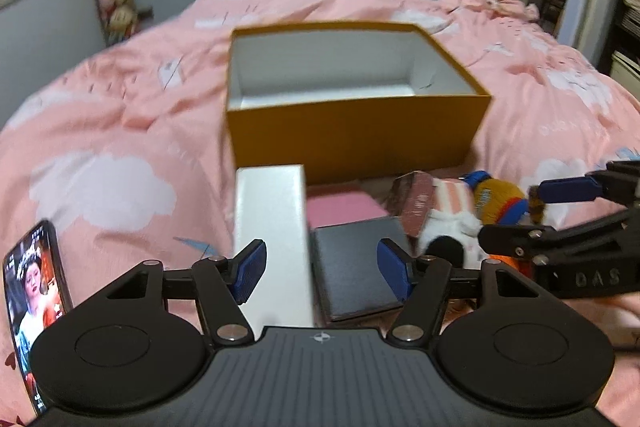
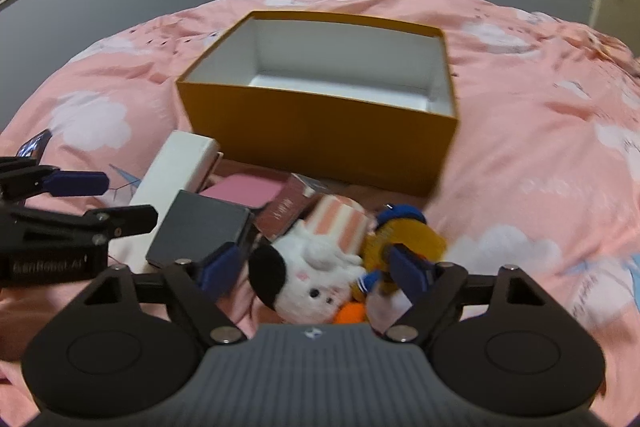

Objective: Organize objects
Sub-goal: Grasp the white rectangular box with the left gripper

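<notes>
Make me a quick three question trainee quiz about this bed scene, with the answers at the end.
1. True or false: the orange box already holds items.
2. Which tongs frame the white plush dog: left or right?
3. Multiple choice: the long white box lies A) inside the orange box, B) in front of it on the pink duvet, C) on the phone.

Key: 1 false, what shows of its inside is bare. 2 the right tongs, open around it; the left tongs are open over the white box and the dark grey box. 3 B.
</notes>
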Motion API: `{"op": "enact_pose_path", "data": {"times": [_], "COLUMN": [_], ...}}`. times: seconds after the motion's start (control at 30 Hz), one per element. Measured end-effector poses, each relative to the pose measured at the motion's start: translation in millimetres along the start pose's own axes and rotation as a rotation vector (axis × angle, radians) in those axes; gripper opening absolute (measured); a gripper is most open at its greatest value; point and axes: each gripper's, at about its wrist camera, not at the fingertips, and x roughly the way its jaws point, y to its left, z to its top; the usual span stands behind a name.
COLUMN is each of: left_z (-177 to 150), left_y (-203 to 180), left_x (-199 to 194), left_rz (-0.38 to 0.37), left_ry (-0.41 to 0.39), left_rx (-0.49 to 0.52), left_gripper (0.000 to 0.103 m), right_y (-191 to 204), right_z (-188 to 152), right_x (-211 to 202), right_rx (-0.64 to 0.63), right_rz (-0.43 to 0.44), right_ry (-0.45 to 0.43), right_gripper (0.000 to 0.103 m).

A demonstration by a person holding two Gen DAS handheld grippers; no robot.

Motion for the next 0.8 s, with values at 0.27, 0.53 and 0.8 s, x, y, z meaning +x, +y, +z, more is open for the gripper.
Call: {"op": "enact_pose_path", "data": {"times": [0.27,0.53,0.8], "left_z": [28,44,44], "left_y": [23,32,36], "left_x": [31,62,84], "left_rz": [0.043,0.054,0.057], "left_ry": [0.084,0.158,0.214], "left_rx": [-0.048,-0.075,-0.089], "left_gripper": [0.074,0.076,0.08], "right_y": [14,21,10], "right_z": [37,61,65], "right_x": [33,63,88], "right_rx": [-0.049,-0.067,-0.049], "right_rz": [0.12,0.147,0.134], "right_ry": [0.037,0.066,0.1], "right_gripper": [0.063,0.06,0.064]}}
